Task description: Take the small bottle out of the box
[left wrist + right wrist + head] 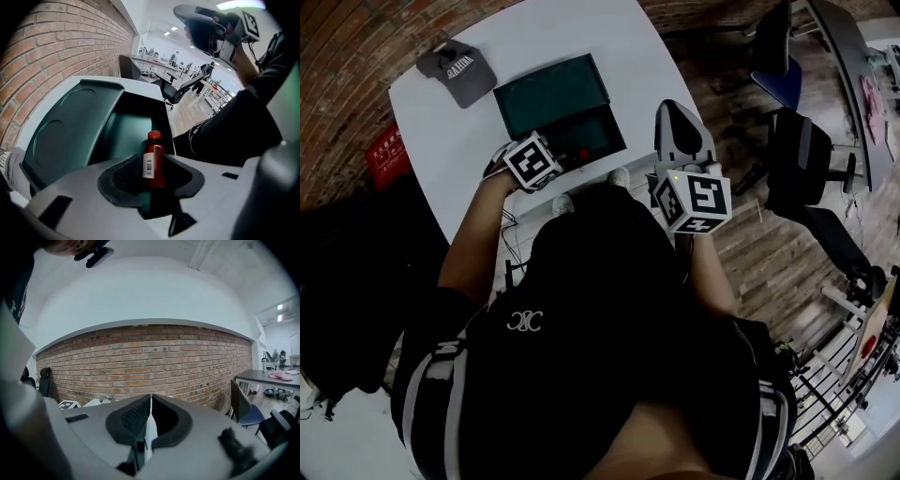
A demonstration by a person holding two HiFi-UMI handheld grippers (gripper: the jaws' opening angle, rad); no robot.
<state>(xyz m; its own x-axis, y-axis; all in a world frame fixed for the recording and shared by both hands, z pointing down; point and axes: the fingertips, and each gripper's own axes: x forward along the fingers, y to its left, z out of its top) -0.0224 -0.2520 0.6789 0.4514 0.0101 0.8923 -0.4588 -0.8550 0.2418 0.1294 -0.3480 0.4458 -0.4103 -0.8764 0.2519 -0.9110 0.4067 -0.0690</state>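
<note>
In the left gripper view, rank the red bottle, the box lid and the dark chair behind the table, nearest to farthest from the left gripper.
1. Red bottle: between the left gripper's jaws.
2. Box lid: open, off to the left.
3. Dark chair: beyond the table's far edge.

You have one small bottle and one box to work with. One cap lies on one table. You hold two grippers: the left gripper and the right gripper.
</note>
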